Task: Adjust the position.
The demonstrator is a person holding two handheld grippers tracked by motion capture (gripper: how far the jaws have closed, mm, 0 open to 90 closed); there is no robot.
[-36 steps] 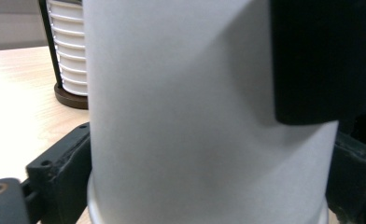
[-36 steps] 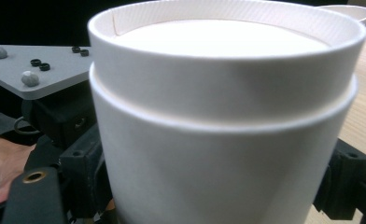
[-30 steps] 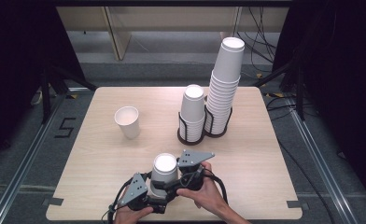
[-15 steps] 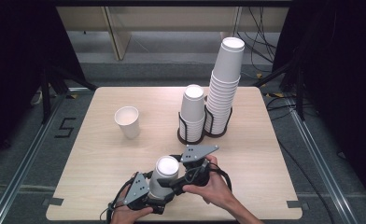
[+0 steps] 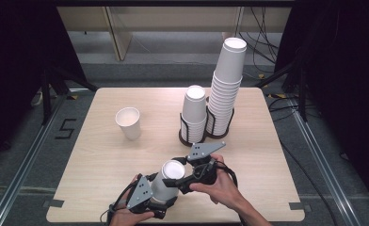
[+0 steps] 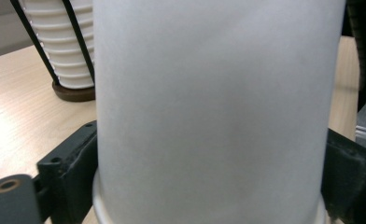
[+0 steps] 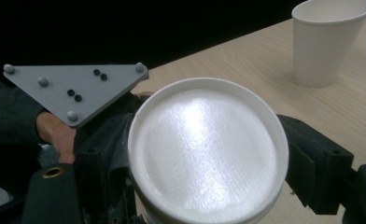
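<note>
Since the earlier frames the right gripper (image 5: pixel 185 181) had lifted a little and come in over the inverted cup (image 5: pixel 167 181) at the near edge of the table (image 5: pixel 102 160); the left gripper (image 5: pixel 156 200) had stayed put, its jaws just then opening slightly again with the cup between them. That cup stood nearly upright, base uppermost, its long axis tilted slightly toward the person; in the left gripper view its white wall (image 6: pixel 214 112) sat between the two black jaws, which touched it low on either side, so the left gripper held it in a middling grip. From the right gripper the cup lay straight ahead and below; its round base (image 7: pixel 207 149) showed between jaws standing wide on either side, near the rim, though whether the pads pressed on it could not be told. Both hands were equally close; any pull would probably run along the cup's axis. Farther off stood a single upright cup (image 5: pixel 128 122) and two racked cup stacks (image 5: pixel 211 113), well apart.
</note>
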